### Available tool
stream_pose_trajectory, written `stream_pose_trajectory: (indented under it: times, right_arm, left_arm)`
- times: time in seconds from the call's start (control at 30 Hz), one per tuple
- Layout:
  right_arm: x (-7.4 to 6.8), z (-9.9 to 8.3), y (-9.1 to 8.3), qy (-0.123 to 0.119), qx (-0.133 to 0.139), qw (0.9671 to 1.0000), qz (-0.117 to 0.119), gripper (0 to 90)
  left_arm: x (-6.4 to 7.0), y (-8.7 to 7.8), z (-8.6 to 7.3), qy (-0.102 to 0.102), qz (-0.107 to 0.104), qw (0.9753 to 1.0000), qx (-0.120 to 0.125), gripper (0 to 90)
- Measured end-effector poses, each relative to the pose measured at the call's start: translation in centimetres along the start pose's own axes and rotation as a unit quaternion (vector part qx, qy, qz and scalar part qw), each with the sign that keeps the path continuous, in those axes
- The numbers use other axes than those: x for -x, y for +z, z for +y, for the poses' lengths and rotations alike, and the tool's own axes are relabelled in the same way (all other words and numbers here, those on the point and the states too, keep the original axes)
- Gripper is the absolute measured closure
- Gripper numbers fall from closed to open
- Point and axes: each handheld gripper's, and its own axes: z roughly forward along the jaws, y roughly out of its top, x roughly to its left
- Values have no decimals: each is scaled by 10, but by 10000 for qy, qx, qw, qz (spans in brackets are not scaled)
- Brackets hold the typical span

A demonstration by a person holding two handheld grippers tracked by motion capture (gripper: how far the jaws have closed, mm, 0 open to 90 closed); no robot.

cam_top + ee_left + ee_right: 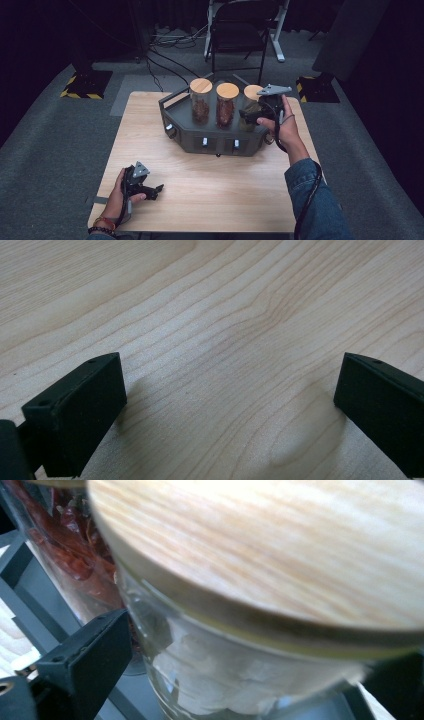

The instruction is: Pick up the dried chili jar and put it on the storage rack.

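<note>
Three glass jars with wooden lids stand in a row on a dark grey base at the table's far middle. The left jar and the middle jar hold dark red contents. The right jar holds pale contents. My right gripper is open, with its jaws on either side of the right jar, just under the lid. In the right gripper view one finger lies close against the glass. My left gripper rests open on the wooden table at the near left, holding nothing.
The base has small knobs along its front face. A dark folding chair and cables on the floor lie beyond the table. Bare wood stretches between the base and the near edge.
</note>
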Motion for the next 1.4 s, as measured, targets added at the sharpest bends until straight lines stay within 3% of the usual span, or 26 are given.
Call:
stream_pose_trajectory:
  times: [0.17, 0.33, 0.8, 1.4]
  right_arm:
    - [-2, -1, -5, -156, -18, 9998, -79, 22]
    - [-5, -2, -12, -280, -20, 9996, -10, 22]
    - [-11, -7, -36, -690, -8, 9974, -202, 22]
    - [-23, -39, -62, -983, -26, 9951, -128, 21]
  left_arm:
    - [0, 0, 0, -1, 0, 10000, 0, 0]
    - [0, 0, 0, 1, 1, 10000, -1, 0]
    - [0, 0, 0, 0, 0, 10000, 1, 0]
    - [0, 0, 0, 0, 1, 10000, -1, 0]
